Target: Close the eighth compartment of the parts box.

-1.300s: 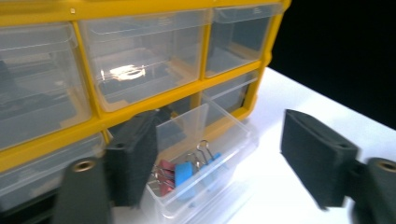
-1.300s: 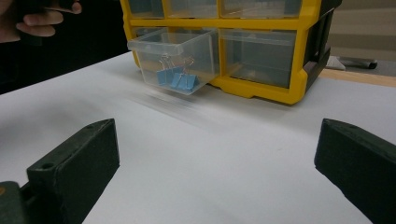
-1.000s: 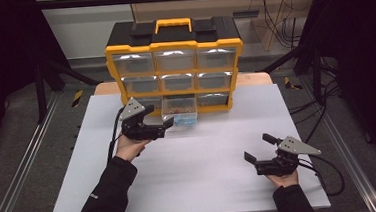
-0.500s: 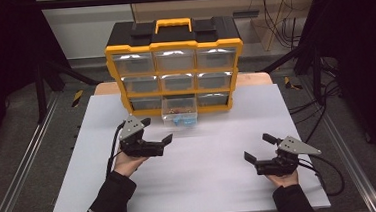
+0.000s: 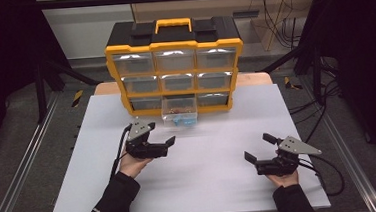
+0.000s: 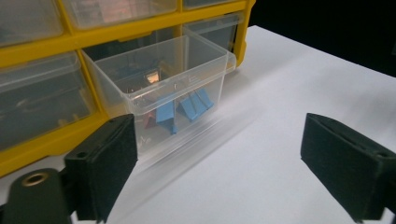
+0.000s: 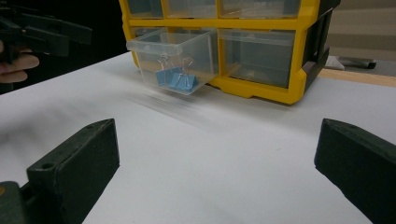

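Observation:
A yellow and black drawer cabinet stands at the back of the white table. Its bottom middle clear drawer is pulled out and holds blue binder clips. My left gripper hovers just left of and in front of that drawer, apart from it. Its jaws are open, have just been closing a little, and have nothing between them. In the left gripper view the drawer lies beyond the gripper. My right gripper rests open and empty at the front right; its own view shows the clips.
The cabinet's other clear drawers are pushed in. Bare table top stretches between the two grippers. Dark frame rails run along both sides of the table, and cables trail from the right gripper at the right edge.
My left gripper has drawn back from the pulled-out drawer, toward the person and lower over the table. The right gripper has stayed in place.

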Motion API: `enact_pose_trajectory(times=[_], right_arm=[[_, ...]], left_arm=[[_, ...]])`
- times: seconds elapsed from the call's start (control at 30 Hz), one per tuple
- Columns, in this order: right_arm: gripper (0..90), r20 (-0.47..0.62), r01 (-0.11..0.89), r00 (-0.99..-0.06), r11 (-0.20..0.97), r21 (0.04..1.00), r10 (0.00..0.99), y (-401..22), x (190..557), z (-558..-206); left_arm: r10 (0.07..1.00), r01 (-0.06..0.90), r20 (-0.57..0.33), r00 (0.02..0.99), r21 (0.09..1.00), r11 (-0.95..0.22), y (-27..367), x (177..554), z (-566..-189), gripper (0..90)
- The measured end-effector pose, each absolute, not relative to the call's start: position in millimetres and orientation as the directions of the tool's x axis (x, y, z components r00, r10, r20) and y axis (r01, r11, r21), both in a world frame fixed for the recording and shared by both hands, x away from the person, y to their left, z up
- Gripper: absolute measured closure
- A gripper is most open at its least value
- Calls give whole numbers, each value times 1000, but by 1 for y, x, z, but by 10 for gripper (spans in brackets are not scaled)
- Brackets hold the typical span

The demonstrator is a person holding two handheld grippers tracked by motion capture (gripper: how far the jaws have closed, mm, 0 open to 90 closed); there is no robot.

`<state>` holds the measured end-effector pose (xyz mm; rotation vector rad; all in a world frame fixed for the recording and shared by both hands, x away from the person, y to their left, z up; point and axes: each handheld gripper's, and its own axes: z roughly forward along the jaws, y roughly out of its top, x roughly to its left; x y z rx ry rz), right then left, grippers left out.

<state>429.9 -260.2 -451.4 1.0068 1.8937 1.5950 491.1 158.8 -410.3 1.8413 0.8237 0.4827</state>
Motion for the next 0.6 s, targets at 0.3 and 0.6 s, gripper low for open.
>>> enact_pose_trajectory(times=[0.3,0.6], right_arm=[[5,108,237,-622,55,970,776,-261,429,-452],[5,97,233,-631,68,970,770,-262,430,-453]], left_arm=[[741,322,-16,671,907,-272,146,497,-415,324],[739,328,5,673,895,-304,135,508,-421,599]])
